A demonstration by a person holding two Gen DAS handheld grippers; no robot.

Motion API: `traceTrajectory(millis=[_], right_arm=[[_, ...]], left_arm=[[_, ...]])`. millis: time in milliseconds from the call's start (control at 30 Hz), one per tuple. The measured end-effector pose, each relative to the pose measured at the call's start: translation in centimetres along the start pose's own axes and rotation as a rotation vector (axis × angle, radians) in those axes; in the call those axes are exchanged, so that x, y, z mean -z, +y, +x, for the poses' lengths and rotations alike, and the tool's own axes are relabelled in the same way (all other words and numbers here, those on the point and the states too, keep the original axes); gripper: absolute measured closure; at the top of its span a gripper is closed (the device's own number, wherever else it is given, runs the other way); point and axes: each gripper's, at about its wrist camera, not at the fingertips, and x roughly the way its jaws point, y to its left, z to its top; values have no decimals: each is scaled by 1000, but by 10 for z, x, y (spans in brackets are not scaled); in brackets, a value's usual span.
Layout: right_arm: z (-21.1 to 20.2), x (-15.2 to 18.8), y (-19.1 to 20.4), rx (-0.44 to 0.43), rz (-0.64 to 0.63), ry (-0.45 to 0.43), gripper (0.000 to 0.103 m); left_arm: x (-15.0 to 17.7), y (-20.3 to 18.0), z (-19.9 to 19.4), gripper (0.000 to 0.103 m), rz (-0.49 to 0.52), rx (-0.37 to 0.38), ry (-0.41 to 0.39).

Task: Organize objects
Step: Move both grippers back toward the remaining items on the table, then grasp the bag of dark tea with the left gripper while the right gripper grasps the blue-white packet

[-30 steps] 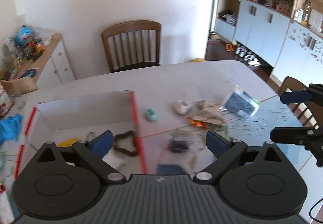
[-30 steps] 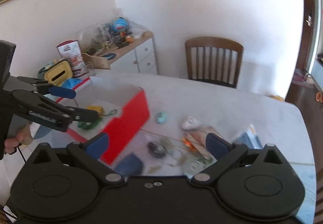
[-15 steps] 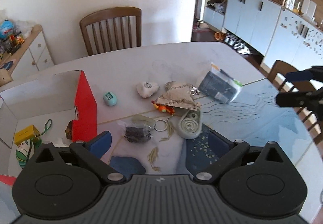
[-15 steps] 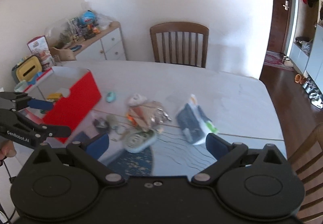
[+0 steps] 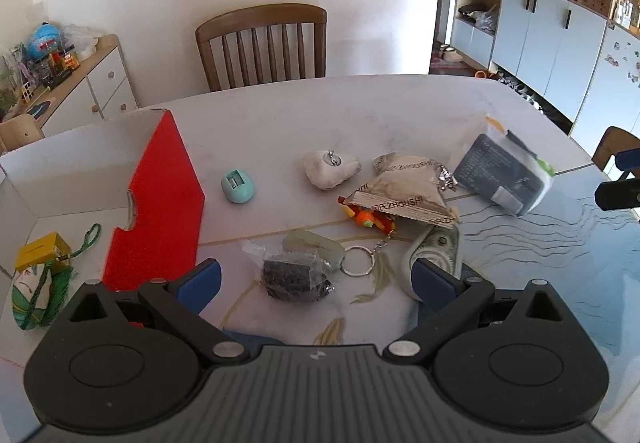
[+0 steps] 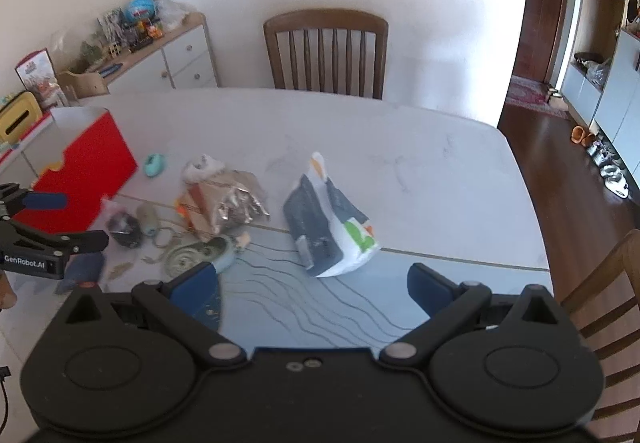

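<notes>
Loose objects lie on the white table (image 5: pixel 360 107): a teal oval piece (image 5: pixel 237 186), a white pouch (image 5: pixel 330 168), a foil snack bag (image 5: pixel 404 191), an orange keychain toy (image 5: pixel 368 220), a dark packet in clear wrap (image 5: pixel 294 277), a round grey-green tape case (image 5: pixel 434 253) and a grey-and-white pack (image 5: pixel 500 173). A red-sided open box (image 5: pixel 156 203) holds a yellow item (image 5: pixel 42 251) and a green-corded pouch (image 5: pixel 34 295). My left gripper (image 5: pixel 316 281) is open above the dark packet. My right gripper (image 6: pixel 312 285) is open near the grey-and-white pack (image 6: pixel 328 219).
A wooden chair (image 5: pixel 262 43) stands behind the table; another chair (image 6: pixel 608 283) is at the right edge. A sideboard (image 5: pixel 80 83) with clutter stands left. White cupboards (image 5: pixel 560 31) line the right wall. The right gripper's fingers (image 5: pixel 618 191) show at the left view's right edge.
Both views swung right, away from the box and toward the loose objects and the grey-and-white pack. Both grippers stayed open and empty.
</notes>
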Motion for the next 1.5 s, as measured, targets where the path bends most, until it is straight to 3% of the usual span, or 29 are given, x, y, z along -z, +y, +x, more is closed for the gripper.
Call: traceTrajectory(millis=[267,733,1000,1067,1300,1500], right_arm=[[39,-13,-12,13,-36,44,4],[100,-27,-15,10,-63,102,10],[104,-21,-14,14,-66,117,30],[104,-21,-13,25,-66,121,39],[94,-19,-5,57,-70,111,66],[77,-18,5,51,-48,90,75]], left_arm=[[5,2,31,1,25,-50,28],[8,5,56,3,29,-26,22],[7,5,53,38,17,-24,13],[6,5,52,52,11,-29,17],[5,1,45,64,27,-31,24],[4,2,35,67,15,-3,24]])
